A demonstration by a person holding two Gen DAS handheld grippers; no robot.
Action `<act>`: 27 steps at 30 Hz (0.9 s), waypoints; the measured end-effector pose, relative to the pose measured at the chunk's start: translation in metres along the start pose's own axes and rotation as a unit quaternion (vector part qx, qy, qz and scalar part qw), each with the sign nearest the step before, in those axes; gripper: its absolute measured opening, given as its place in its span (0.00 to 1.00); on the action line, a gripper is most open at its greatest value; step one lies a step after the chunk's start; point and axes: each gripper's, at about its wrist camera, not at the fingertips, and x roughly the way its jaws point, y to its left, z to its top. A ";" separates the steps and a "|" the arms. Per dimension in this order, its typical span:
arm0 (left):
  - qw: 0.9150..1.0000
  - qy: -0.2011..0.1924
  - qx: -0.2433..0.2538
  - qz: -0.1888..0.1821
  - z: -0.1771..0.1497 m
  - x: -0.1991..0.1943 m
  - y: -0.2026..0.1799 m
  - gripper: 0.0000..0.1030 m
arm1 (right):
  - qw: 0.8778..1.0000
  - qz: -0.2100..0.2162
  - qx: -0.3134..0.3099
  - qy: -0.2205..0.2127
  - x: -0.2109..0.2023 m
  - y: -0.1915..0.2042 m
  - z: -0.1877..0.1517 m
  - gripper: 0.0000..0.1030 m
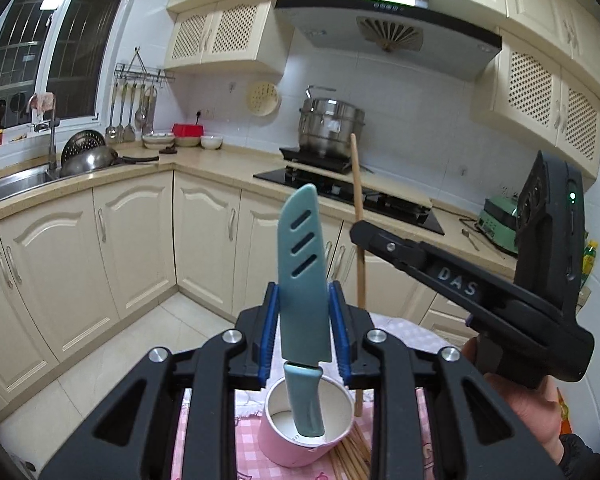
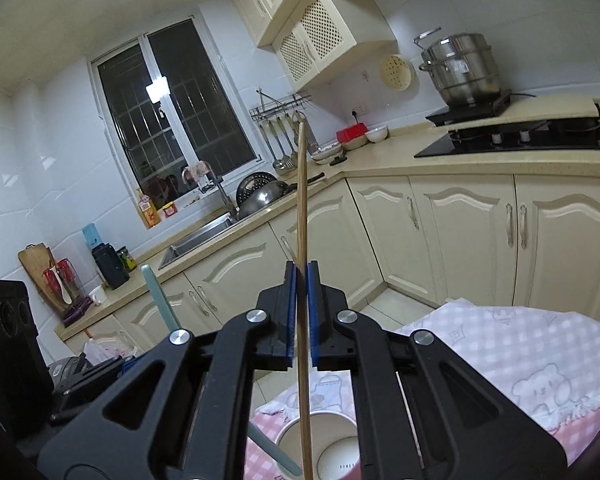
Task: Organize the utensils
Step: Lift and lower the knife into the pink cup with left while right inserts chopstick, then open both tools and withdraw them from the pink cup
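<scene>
My left gripper (image 1: 304, 294) is shut on a teal sheathed knife (image 1: 302, 276), held upright with its handle down inside a pink cup (image 1: 300, 436) on the pink checked tablecloth (image 1: 204, 436). My right gripper (image 2: 302, 276) is shut on a single wooden chopstick (image 2: 301, 208), held upright with its lower end over the same cup (image 2: 332, 452). In the left wrist view the right gripper (image 1: 360, 232) reaches in from the right with the chopstick (image 1: 358, 208). The knife (image 2: 160, 300) also shows at the left of the right wrist view.
Several loose chopsticks (image 1: 352, 456) lie on the cloth beside the cup. Cream kitchen cabinets (image 1: 132, 240), a sink (image 1: 12, 184), a stove (image 1: 348, 192) and a steel pot (image 1: 332, 128) stand beyond the table.
</scene>
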 end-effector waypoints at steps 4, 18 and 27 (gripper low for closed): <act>1.000 0.010 -0.002 0.003 -0.009 0.013 0.005 0.23 | 1.000 -0.007 0.004 0.015 0.013 -0.009 -0.011 0.06; 1.000 -0.009 -0.005 0.020 -0.015 -0.012 0.001 0.75 | 0.999 -0.036 0.013 0.039 -0.019 -0.029 -0.023 0.76; 0.998 -0.032 0.008 0.049 -0.018 -0.048 -0.015 0.90 | 0.998 -0.052 0.036 0.024 -0.064 -0.043 -0.012 0.94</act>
